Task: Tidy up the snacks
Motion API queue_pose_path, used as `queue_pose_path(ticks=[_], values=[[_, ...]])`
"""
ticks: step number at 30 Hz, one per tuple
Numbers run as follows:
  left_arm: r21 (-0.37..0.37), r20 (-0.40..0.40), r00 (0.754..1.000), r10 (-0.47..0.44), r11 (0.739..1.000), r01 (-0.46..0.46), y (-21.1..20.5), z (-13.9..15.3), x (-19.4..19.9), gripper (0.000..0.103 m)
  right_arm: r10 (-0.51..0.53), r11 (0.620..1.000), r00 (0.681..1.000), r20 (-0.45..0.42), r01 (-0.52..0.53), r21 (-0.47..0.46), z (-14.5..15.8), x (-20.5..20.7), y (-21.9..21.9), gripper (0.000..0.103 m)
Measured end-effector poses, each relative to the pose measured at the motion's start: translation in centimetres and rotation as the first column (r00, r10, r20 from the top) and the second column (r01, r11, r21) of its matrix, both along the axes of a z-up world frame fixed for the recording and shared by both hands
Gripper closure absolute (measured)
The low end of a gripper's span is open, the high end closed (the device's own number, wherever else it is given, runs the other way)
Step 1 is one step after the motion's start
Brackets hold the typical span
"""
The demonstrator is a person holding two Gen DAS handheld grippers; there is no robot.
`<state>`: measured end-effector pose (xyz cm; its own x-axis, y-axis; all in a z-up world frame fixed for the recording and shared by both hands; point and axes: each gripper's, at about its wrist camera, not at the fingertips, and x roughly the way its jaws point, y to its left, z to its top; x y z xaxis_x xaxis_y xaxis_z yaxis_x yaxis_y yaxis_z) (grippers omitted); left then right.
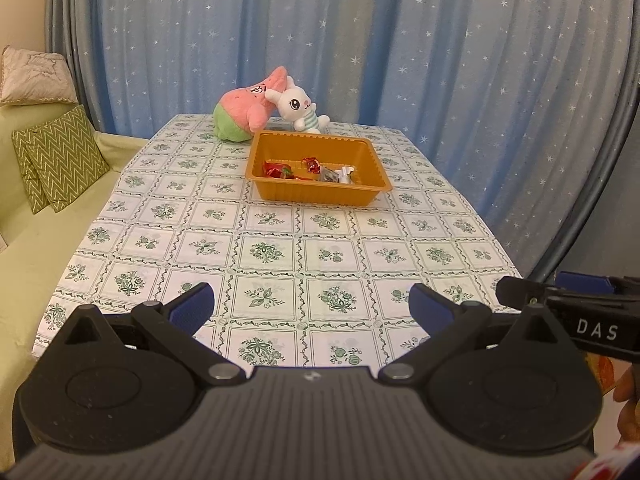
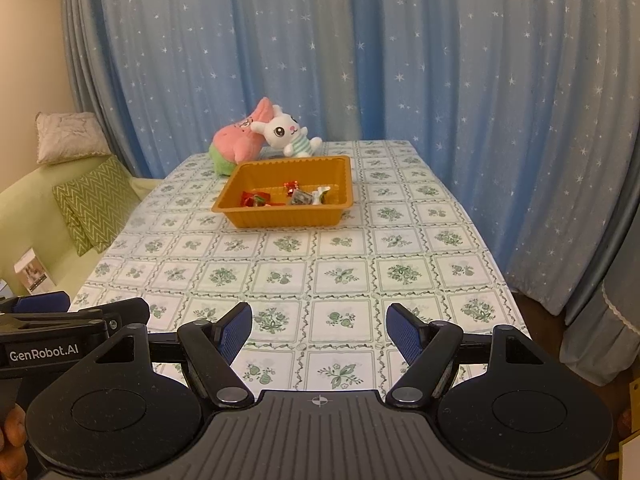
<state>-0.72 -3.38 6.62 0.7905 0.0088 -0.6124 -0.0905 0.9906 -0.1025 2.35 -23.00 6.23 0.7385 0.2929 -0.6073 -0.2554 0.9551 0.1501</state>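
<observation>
An orange tray [image 1: 316, 193] [image 2: 280, 218] stands on the far half of the table and holds several wrapped snacks: red ones [image 1: 276, 170] [image 2: 254, 199], a dark one [image 1: 329, 176] [image 2: 301, 198] and a white one [image 1: 345, 173] [image 2: 321, 193]. My left gripper [image 1: 312, 306] is open and empty over the table's near edge, far from the tray. My right gripper [image 2: 319, 334] is open and empty, also at the near edge. Each gripper shows at the side of the other's view, the right one [image 1: 568, 304] and the left one [image 2: 60, 320].
A pink plush [image 1: 248, 110] [image 2: 238, 142] and a white bunny plush [image 1: 298, 108] [image 2: 286, 134] lie behind the tray. The tablecloth [image 1: 280, 248] [image 2: 320, 272] has a green floral check. A green sofa with cushions [image 1: 60, 158] [image 2: 94, 204] is left; blue starred curtains [image 1: 360, 40] hang behind.
</observation>
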Motion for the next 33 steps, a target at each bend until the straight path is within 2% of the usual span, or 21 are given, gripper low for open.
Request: queue_pose_path(ticks=[33], values=[[-0.004, -0.016, 1.000, 0.007, 1.000, -0.007, 0.26, -0.76, 0.05, 0.000, -0.004, 1.000, 1.000, -0.016, 0.004, 0.008, -0.52, 0.12, 0.34, 0.029]])
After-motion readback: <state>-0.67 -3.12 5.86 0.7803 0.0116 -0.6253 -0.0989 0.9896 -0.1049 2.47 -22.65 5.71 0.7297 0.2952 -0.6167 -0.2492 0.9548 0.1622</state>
